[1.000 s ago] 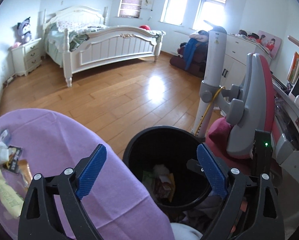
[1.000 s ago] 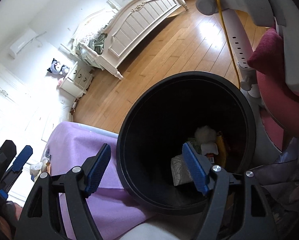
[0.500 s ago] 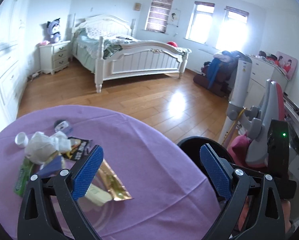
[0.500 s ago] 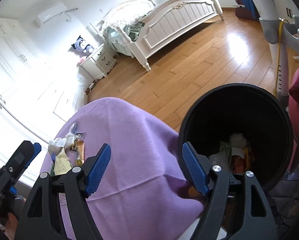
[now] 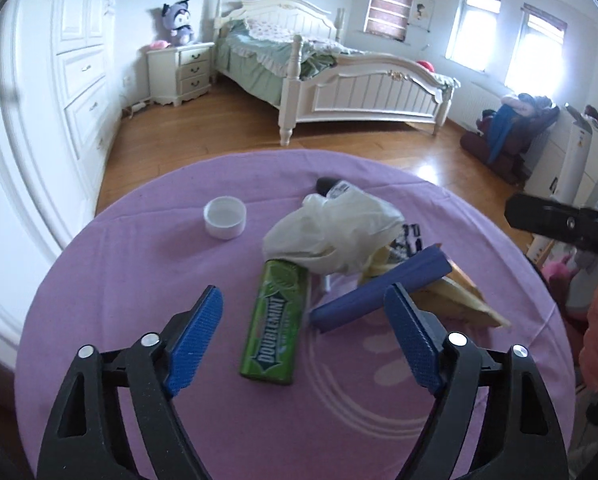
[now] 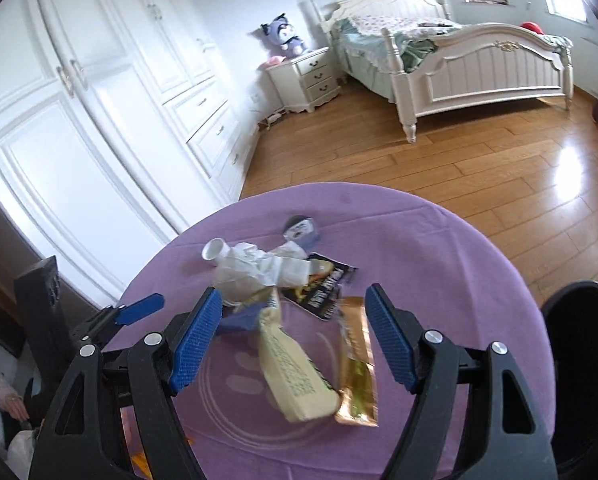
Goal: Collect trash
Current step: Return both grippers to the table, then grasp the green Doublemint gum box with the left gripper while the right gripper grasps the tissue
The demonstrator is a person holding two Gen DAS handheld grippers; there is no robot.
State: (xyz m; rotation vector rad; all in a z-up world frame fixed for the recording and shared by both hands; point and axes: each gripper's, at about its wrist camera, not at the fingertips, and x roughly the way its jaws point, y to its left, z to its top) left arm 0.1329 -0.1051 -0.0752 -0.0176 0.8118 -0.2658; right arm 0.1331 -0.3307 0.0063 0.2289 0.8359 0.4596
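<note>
Above the purple table (image 5: 139, 280), left gripper (image 5: 303, 336) jaws wide, empty, right gripper (image 6: 295, 332) likewise, over wrappers (image 6: 295, 376).

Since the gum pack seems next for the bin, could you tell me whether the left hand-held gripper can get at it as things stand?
Probably yes. The left hand-held gripper is open, with the green gum pack lying flat between its fingers. Only the pack's far end is tucked under the crumpled white glove; the near end looks free.

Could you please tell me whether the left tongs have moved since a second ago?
Yes. The left tongs swung leftward, away from the black bin, and are now open above the green gum pack on the purple tablecloth.
</note>
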